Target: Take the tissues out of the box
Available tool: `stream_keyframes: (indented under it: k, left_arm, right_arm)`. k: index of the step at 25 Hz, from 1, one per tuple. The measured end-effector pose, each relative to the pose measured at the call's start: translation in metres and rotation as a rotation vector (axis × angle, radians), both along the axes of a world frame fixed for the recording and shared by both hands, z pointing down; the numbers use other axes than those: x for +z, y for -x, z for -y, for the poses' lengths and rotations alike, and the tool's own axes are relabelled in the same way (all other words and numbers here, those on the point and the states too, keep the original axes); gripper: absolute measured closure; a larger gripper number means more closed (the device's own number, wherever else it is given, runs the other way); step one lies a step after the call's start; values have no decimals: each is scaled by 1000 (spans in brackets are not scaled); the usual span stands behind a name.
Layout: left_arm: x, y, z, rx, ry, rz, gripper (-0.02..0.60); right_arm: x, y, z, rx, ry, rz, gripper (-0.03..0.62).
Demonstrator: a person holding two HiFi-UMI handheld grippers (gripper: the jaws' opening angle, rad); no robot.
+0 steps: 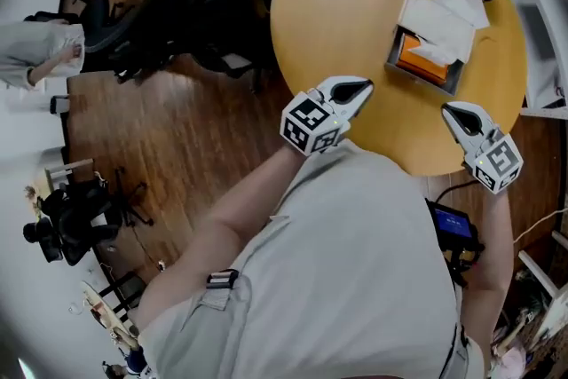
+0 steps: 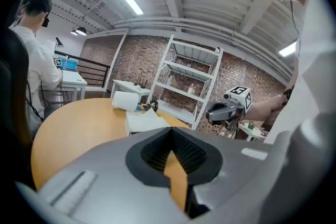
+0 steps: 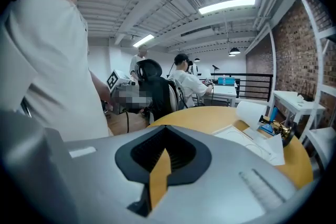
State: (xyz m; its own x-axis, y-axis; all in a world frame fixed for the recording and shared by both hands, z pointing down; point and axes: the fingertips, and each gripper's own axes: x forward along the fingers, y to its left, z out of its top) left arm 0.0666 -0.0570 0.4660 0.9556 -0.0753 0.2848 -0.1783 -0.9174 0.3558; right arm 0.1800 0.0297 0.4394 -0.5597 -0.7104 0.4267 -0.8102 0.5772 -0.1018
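We hold both grippers at the near edge of the round bench (image 1: 337, 4), around the middle of the head view. Our left gripper (image 1: 359, 89) has its jaws pressed together with nothing between them. Our right gripper (image 1: 453, 111), at centre right, is likewise closed and empty. The tissue box (image 1: 422, 63) sits on the bench at upper right, apart from both grippers, with white tissues (image 1: 439, 22) lying over its top.

Head view overhead, gripper views low (inward-facing) — sharing table (image 1: 337, 13)
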Motion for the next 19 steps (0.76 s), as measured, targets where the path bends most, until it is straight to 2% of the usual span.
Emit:
stream_keyframes:
  k: [3, 6, 19]
  left_arm:
    - [-2, -3, 3, 4, 62, -15, 581]
    - [0, -3, -2, 1, 93, -18, 581]
    - [-7, -2, -18, 47, 5, 44, 581]
  right_arm:
    - [3, 9, -2, -1, 63, 9, 594]
    - [16, 13, -11, -27, 71, 7, 594]
    - [17, 22, 0, -58, 68, 0, 594]
